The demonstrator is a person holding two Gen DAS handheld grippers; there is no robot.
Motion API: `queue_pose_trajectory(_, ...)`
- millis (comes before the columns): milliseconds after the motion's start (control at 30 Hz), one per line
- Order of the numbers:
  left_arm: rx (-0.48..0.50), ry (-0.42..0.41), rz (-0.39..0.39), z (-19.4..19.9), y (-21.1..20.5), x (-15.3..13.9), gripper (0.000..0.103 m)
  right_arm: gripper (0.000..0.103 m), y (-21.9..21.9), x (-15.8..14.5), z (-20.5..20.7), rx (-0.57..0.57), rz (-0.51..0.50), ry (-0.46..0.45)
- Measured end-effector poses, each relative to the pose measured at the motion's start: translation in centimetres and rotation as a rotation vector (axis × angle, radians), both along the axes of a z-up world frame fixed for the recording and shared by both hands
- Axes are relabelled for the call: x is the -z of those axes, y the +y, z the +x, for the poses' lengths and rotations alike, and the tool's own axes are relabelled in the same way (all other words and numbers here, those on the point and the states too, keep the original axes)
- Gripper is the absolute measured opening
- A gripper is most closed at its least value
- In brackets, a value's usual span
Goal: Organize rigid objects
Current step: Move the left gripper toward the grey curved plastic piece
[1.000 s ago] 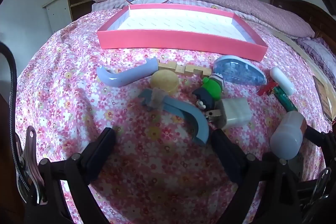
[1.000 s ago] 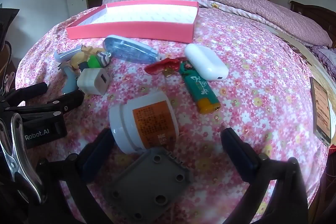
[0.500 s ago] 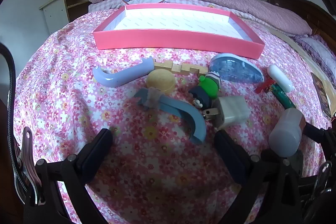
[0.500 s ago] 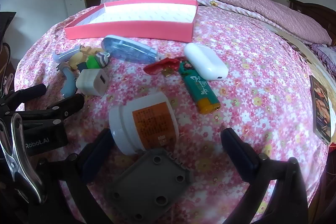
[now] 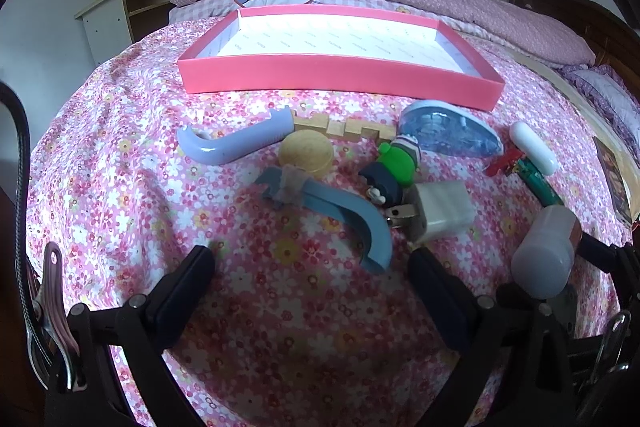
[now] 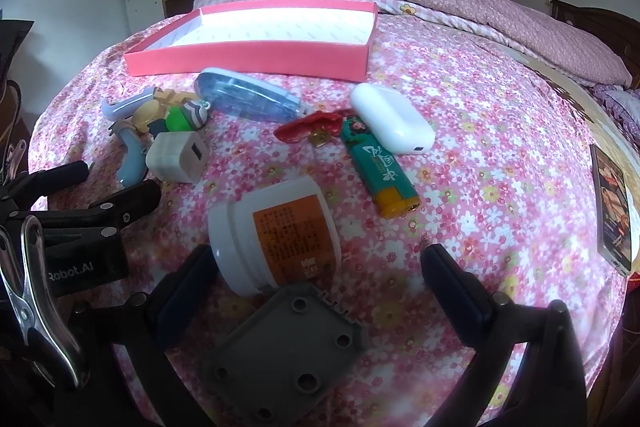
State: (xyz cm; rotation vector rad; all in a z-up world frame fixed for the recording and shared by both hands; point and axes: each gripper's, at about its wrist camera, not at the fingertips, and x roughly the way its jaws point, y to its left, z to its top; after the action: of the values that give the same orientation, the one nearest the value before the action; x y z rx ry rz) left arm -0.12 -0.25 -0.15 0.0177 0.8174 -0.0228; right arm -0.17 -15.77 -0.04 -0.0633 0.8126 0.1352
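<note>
The loose objects lie in a cluster on the flowered bedspread (image 5: 120,187), ahead of both grippers. Just beyond the left gripper (image 5: 310,279), whose jaws stand wide apart and hold nothing, a curved blue hook piece (image 5: 340,211) lies with its bent end between the fingertips. The white charger cube (image 5: 440,211) sits just ahead of the right-hand finger, prongs toward the hook. Past these are a green and dark toy figure (image 5: 394,169), a round yellow piece (image 5: 306,153), a lilac curved handle (image 5: 236,143), a notched wooden block (image 5: 340,127) and a clear blue tape dispenser (image 5: 448,131).

The right gripper (image 6: 320,267) is also spread wide and empty; a white jar (image 6: 276,231) with an orange label lies on its side just ahead of its left finger, possibly touching it, though the view is unclear there. A grey plate (image 6: 288,343) lies beneath the gripper. Further out are a green lighter (image 6: 378,167), a red charm (image 6: 312,127) and a white case (image 6: 392,119).

Beyond everything sits the pink tray (image 5: 340,79), well apart from both grippers.
</note>
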Motion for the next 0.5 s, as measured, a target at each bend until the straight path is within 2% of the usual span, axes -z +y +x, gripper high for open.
queue_pose_trajectory(167,0.017,0.011,-0.004,0.0,0.1,-0.2,0.098,0.103,-0.3,-0.3,-0.3,-0.013,0.025,0.005)
queue_pose_trajectory(300,0.017,0.012,-0.021,-0.3,0.9,-0.7,0.094,0.098,-0.4,-0.8,-0.5,-0.044,0.042,0.008)
queue_pose_trajectory(500,0.028,-0.013,0.004,-0.6,1.3,-1.5,0.094,0.097,-0.4,-2.4,-0.7,-0.097,0.009,-0.046)
